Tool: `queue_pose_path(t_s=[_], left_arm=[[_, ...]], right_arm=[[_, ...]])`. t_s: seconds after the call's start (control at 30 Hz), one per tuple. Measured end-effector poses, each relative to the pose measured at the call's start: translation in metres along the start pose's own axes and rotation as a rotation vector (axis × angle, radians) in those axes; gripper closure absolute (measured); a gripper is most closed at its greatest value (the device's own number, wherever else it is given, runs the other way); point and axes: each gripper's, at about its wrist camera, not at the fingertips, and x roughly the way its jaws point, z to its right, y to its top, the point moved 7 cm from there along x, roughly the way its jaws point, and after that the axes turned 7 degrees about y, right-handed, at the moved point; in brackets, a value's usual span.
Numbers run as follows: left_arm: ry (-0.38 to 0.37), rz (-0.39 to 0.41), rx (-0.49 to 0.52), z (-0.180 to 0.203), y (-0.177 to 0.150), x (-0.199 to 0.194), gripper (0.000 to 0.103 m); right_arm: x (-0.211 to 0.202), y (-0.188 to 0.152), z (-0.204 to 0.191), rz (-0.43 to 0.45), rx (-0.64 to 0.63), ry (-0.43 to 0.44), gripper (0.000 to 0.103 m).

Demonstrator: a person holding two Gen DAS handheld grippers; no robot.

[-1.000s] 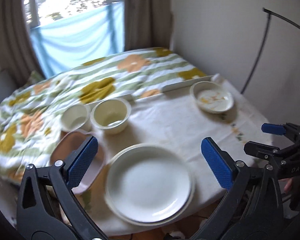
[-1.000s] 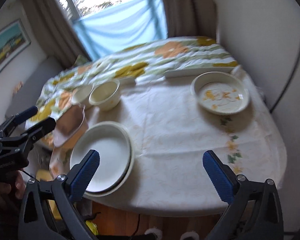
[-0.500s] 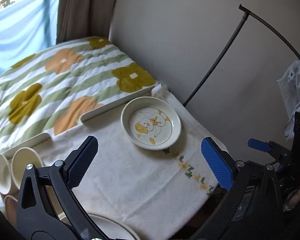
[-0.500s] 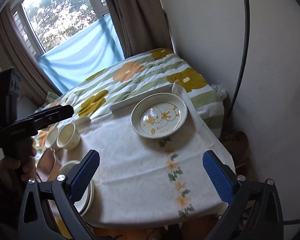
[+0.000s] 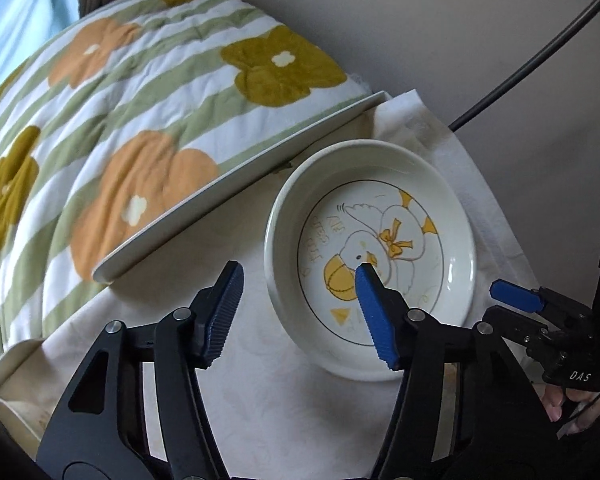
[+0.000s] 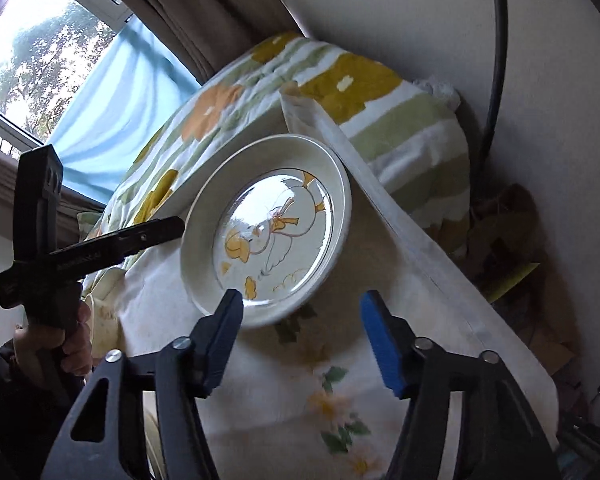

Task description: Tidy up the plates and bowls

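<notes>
A cream shallow plate with a duck drawing [image 5: 396, 256] sits on the white tablecloth near the table's far right corner; it also shows in the right wrist view [image 6: 272, 224]. My left gripper [image 5: 300, 312] is open, its jaws straddling the plate's near left rim, one finger over the plate, one outside. My right gripper [image 6: 304, 336] is open just short of the plate's near rim, and shows at the right in the left wrist view [image 5: 516, 296]. A cream bowl's rim [image 5: 4, 396] peeks in at lower left.
A white tray edge [image 5: 236, 184] lies behind the plate against a flowered quilt [image 5: 120, 120]. A wall and a black cable [image 6: 496, 60] stand close on the right. The table edge [image 6: 440, 248] drops off to the right of the plate.
Both grippers have moved forward and down to the duck plate, which now fills the views. Both have narrowed their jaws. The large plate and bowls have left the views.
</notes>
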Motion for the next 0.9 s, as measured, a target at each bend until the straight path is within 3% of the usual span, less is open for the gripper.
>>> queue_pose_path(t_s=[0.17,0.2,0.3,0.4,0.5,0.9], left_arm=[[0.003,-0.031,0.012,-0.002,0.012,0.026,0.053],[0.003,-0.034,0.009,-0.003,0.013,0.029,0.057],[0.001,-0.047,-0.001,-0.005,0.016,0.035,0.075],[0.012,-0.058,0.009,-0.005,0.014,0.040,0.085],[0.011,-0.056,0.001,-0.005,0.015,0.038,0.085],[0.034,-0.025,-0.035,-0.005,0.011,0.028,0.085]], right_arm=[[0.017,0.006,0.012,-0.017,0.040,0.011,0.062],[0.020,0.005,0.013,-0.024,0.041,0.013,0.068],[0.025,0.006,0.013,-0.027,0.046,0.019,0.071],[0.029,0.006,0.010,-0.031,0.039,0.027,0.078],[0.031,0.007,0.010,-0.028,0.030,0.018,0.084],[0.027,0.017,0.006,-0.032,-0.057,0.021,0.085]])
